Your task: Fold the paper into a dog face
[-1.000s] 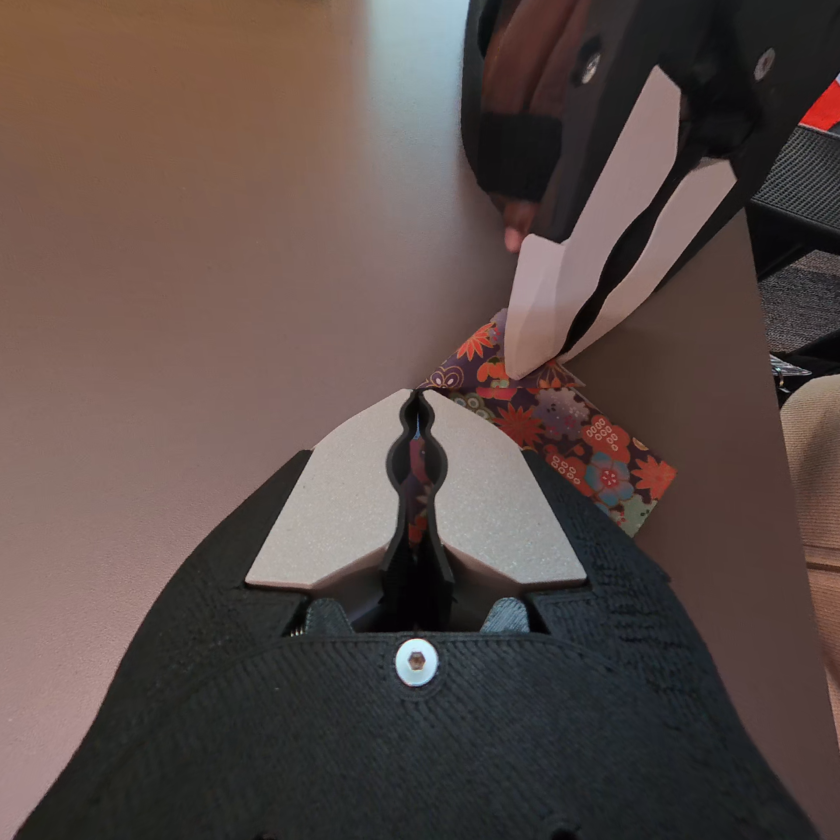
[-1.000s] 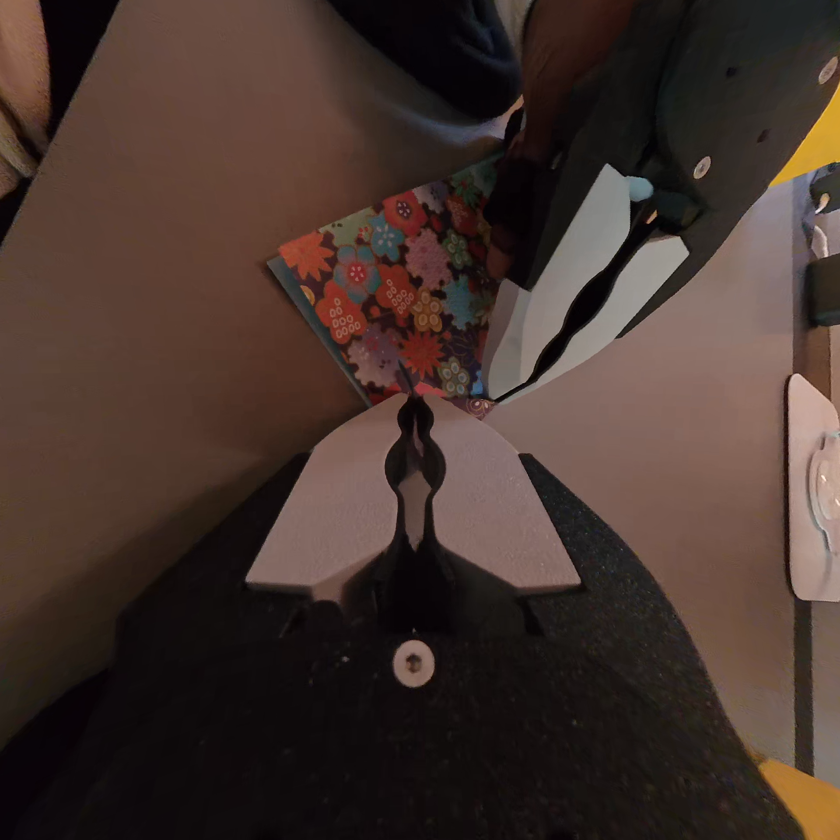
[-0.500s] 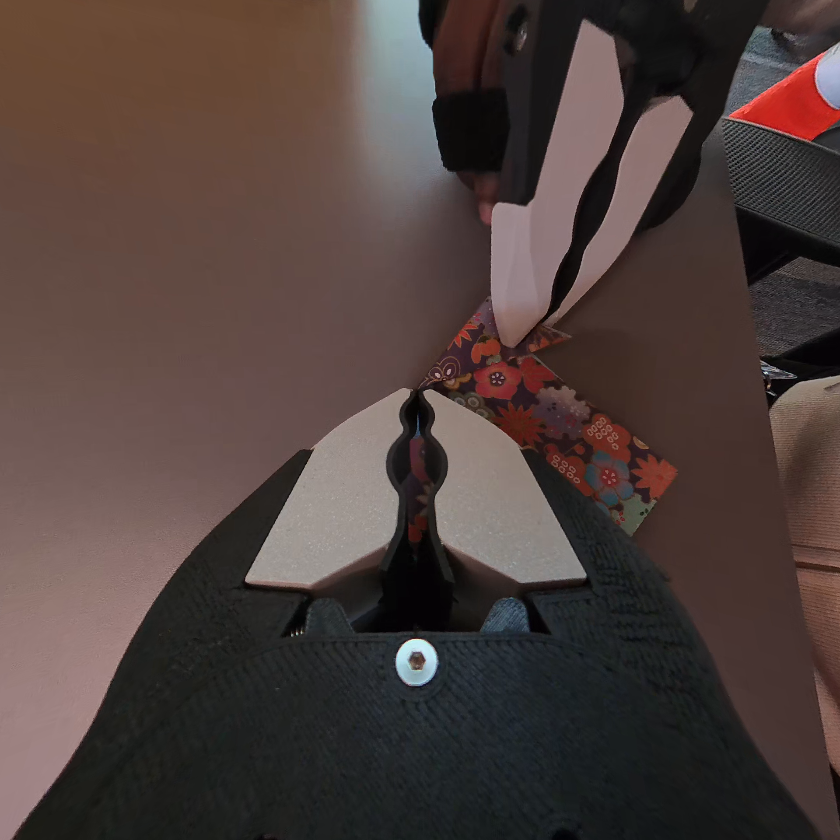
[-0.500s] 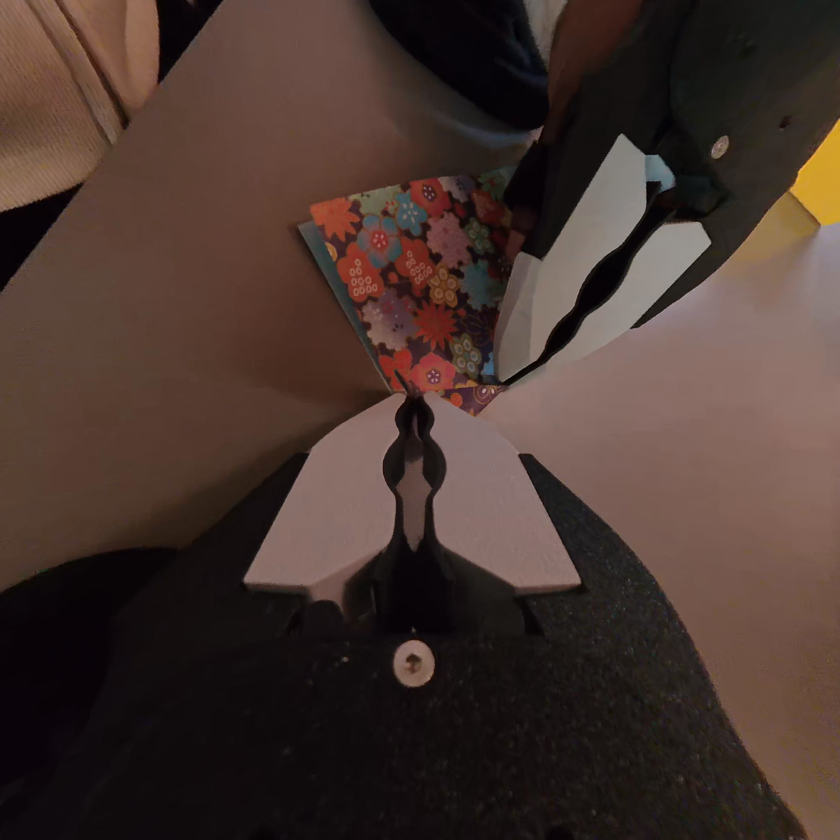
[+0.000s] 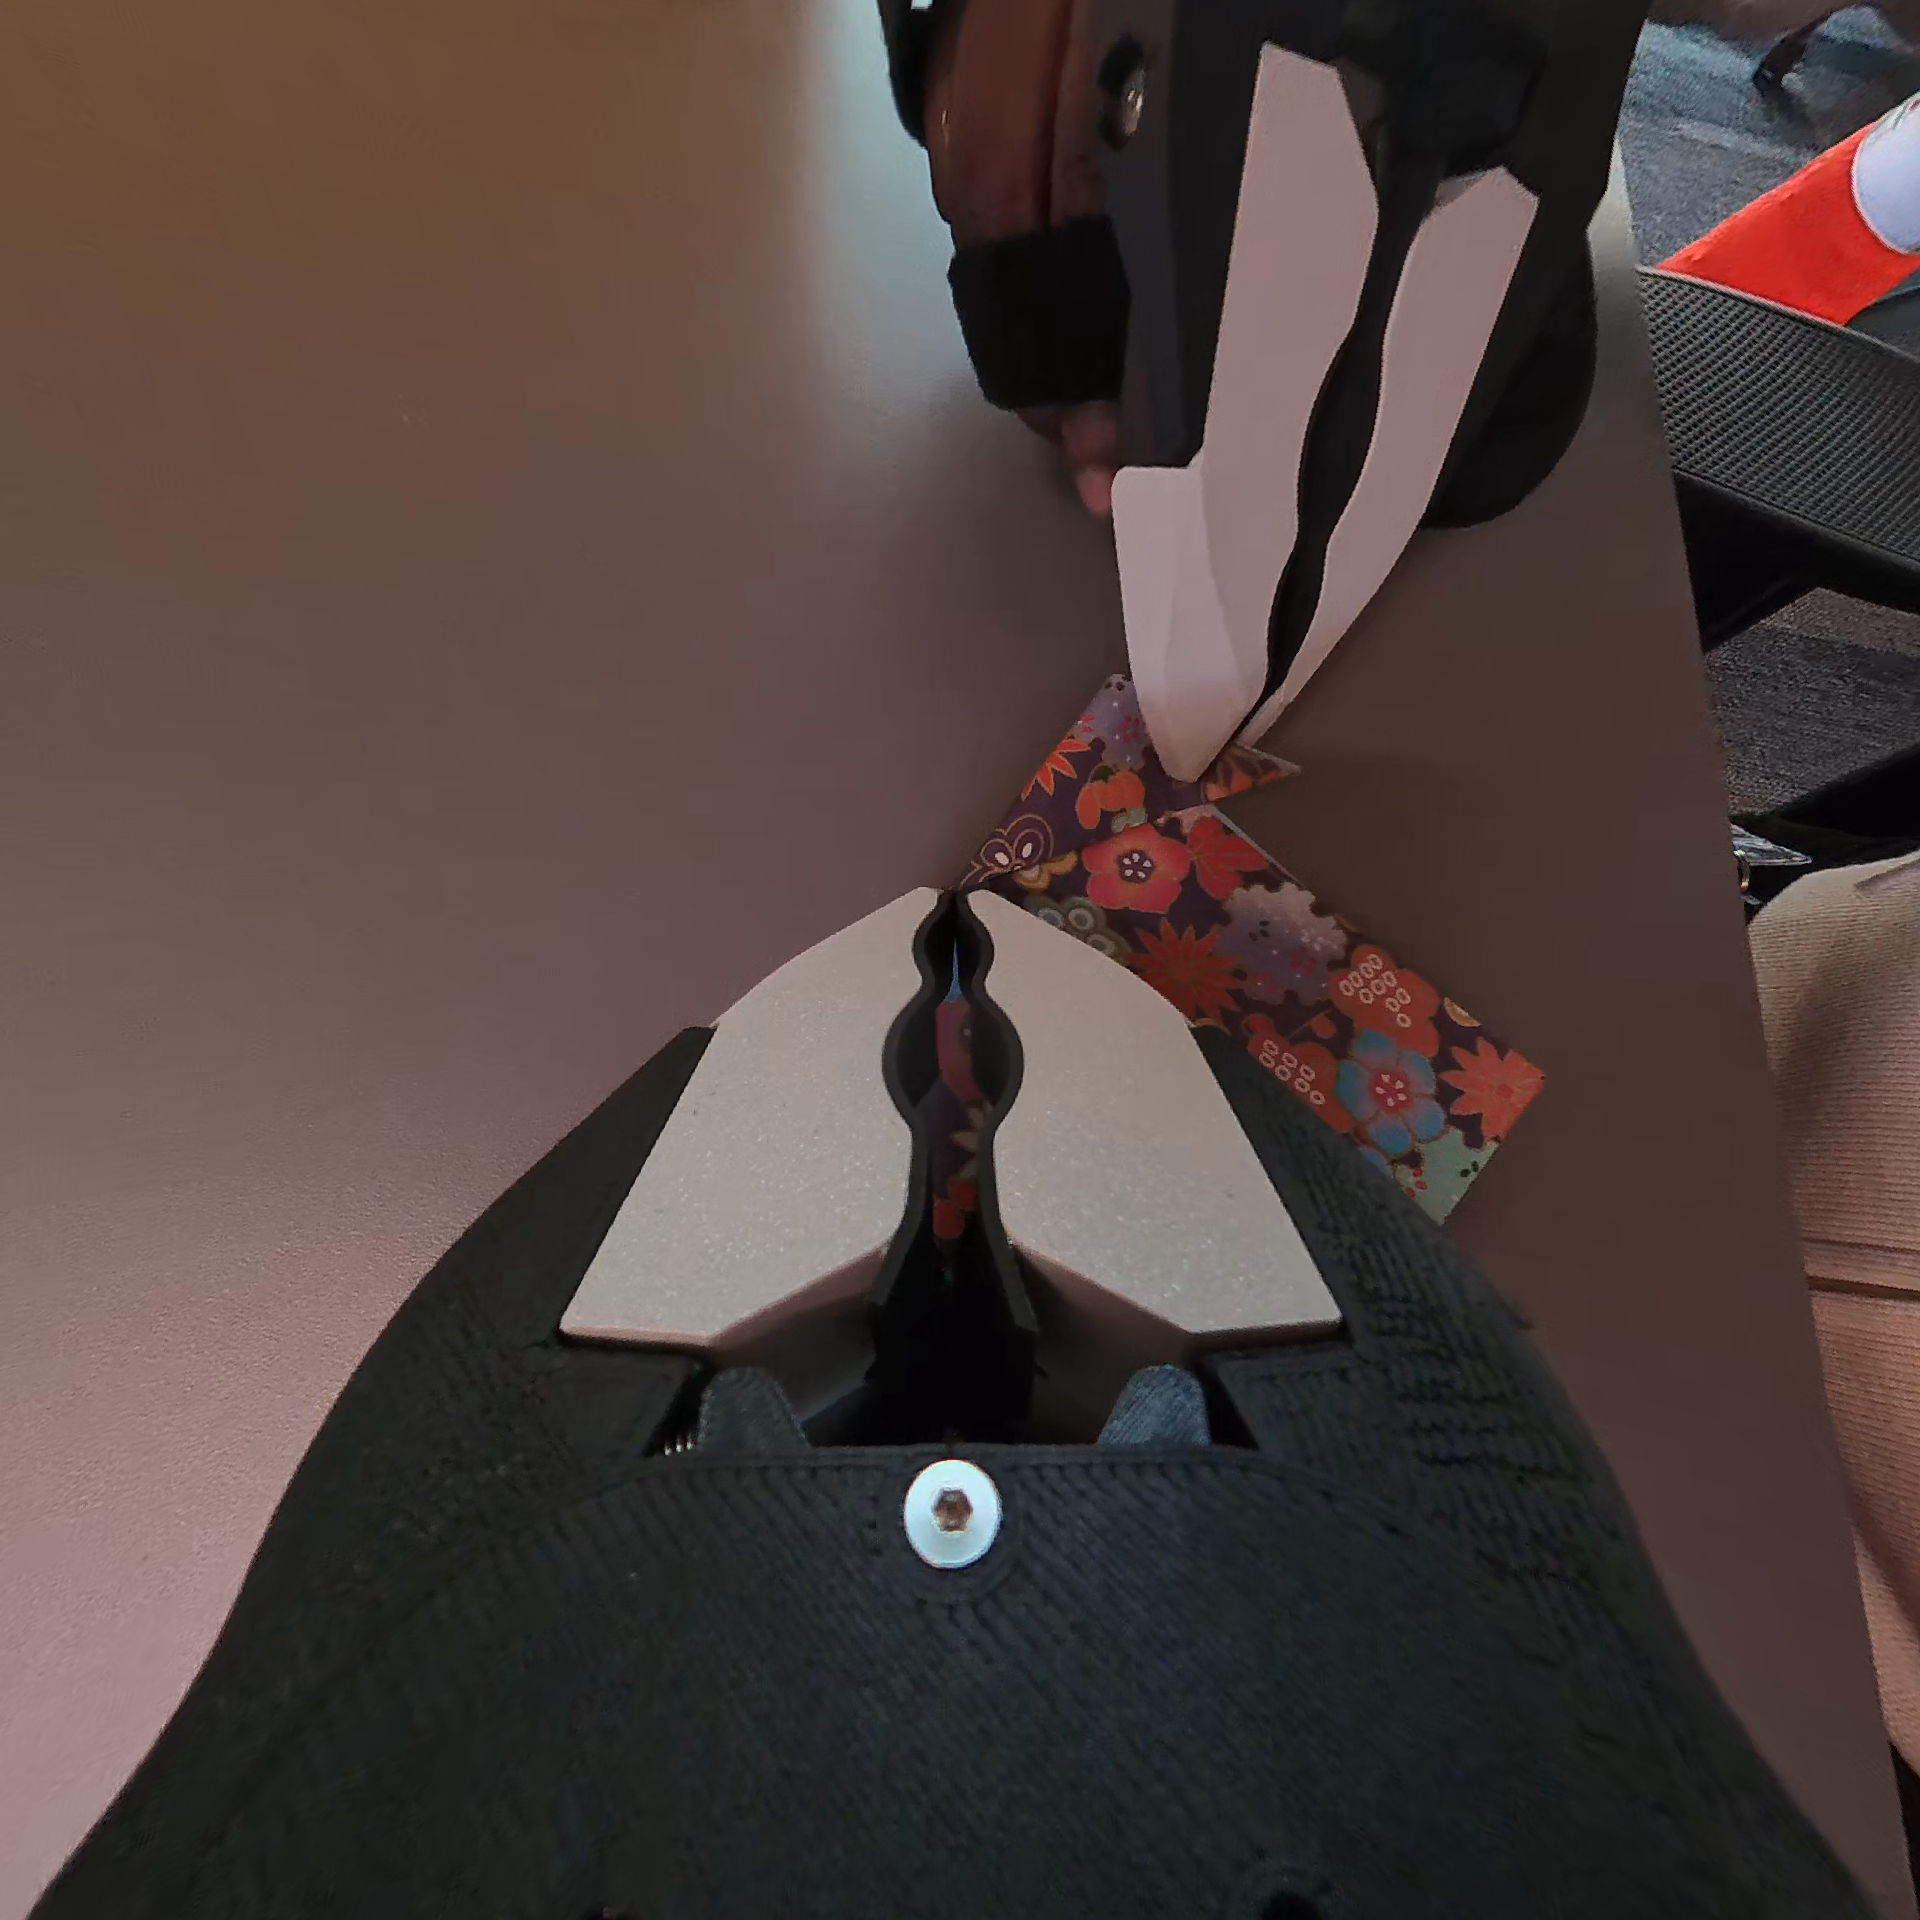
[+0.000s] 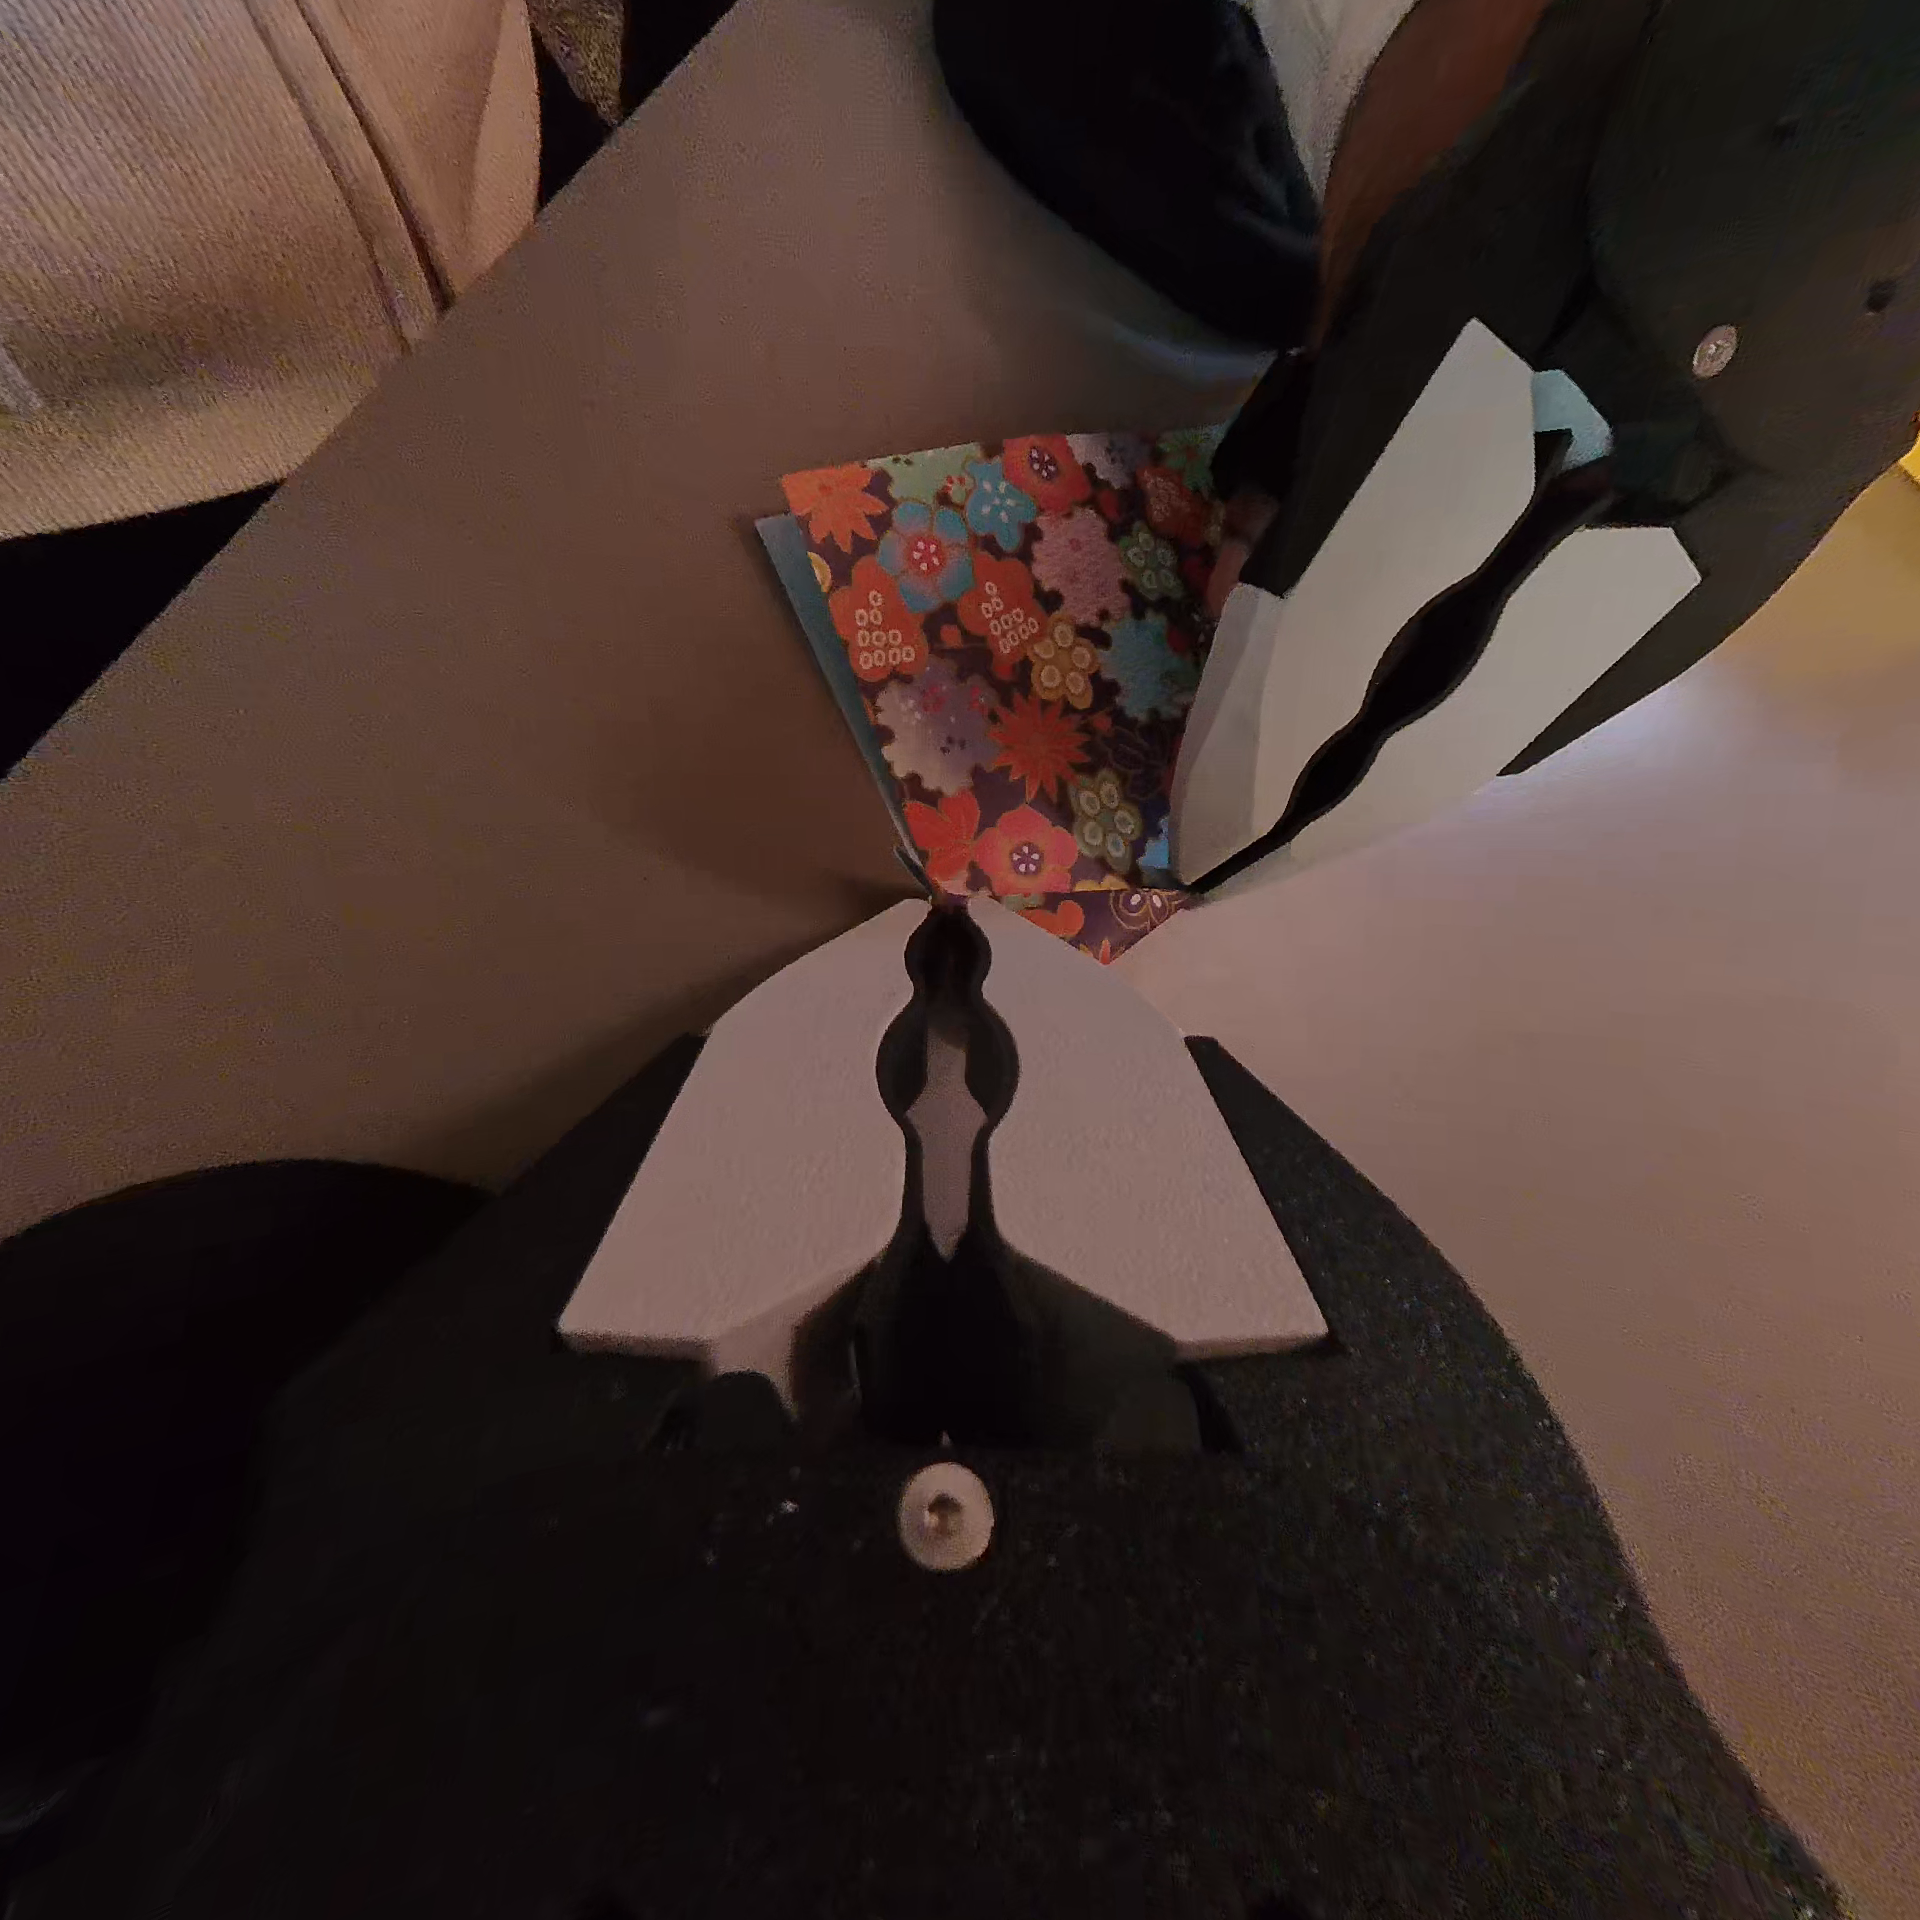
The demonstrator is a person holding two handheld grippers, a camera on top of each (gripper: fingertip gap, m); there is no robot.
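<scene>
The floral origami paper is folded, with a light blue underside, and sits over the brown table near its right edge. My left gripper is shut on the paper; a strip of the pattern shows in the gap between its fingers. My right gripper is shut on a small folded corner flap at the paper's far end. In the right wrist view the right gripper pinches the lower tip of the paper, and the left gripper closes on its right side.
The table edge runs down the right of the left wrist view, with a black mesh chair and a red object beyond. A person's beige clothing lies past the table's far edge. A gloved hand holds the right gripper.
The right gripper has swung more upright and shifted slightly, still holding the corner flap, which now stands more clearly apart from the sheet. The left gripper has stayed in place.
</scene>
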